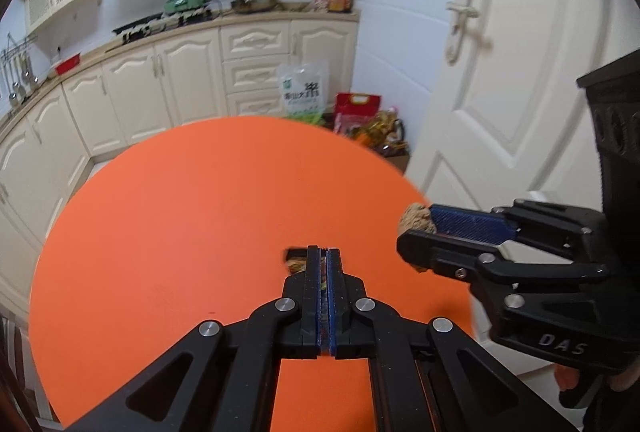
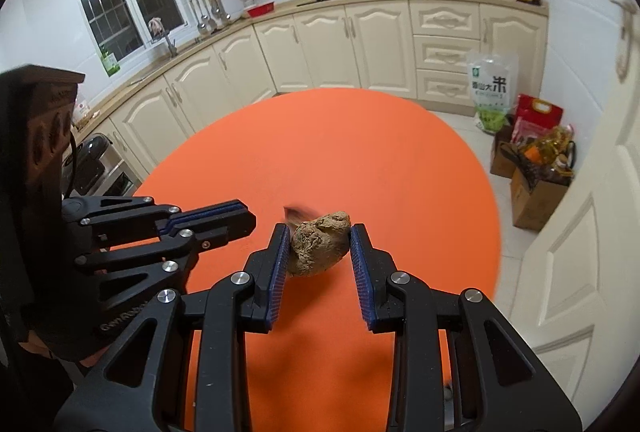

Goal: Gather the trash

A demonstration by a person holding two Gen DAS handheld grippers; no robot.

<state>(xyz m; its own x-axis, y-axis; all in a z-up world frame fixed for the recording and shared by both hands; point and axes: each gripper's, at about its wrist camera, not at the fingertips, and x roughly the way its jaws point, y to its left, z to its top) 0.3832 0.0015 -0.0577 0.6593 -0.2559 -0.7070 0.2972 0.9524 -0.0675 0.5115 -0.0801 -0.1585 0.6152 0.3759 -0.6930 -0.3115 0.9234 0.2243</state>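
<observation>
Step in hand: both grippers carry bits of trash above the round orange table (image 2: 360, 160); judged from the task, the next job is to take them to wherever trash goes, though no bin shows in either view.
Right gripper (image 2: 320, 252): its jaws stand partly apart with a brown lump (image 2: 318, 246) clamped between the blue pads; the lump hangs clear of the tabletop.
Left gripper (image 1: 323, 264): jaws fully closed, pads together; a small brownish scrap (image 1: 295, 264) shows at the fingertips, seemingly pinched there, though blur keeps me from saying what it is.
Where the trash is: lump in the right gripper, over the near half of the table; scrap at the left gripper's tips, just beside it.
Doing it well: keep the squeeze on the lump even, since it is gripped at its widest part and only by narrow contact; tilting it sharply could let it roll out. Hold the left jaws tight, as so small a piece could slip free unnoticed.
Look of the lump: rough, matt, tan-brown, irregular and rounded, with creases and a dented top, like a dried clod or a walnut-like shell.
Handling guess: probably light and crumbly.
Surroundings: cream kitchen cabinets (image 2: 320, 48) behind, a white door (image 1: 520, 72) at the side.
</observation>
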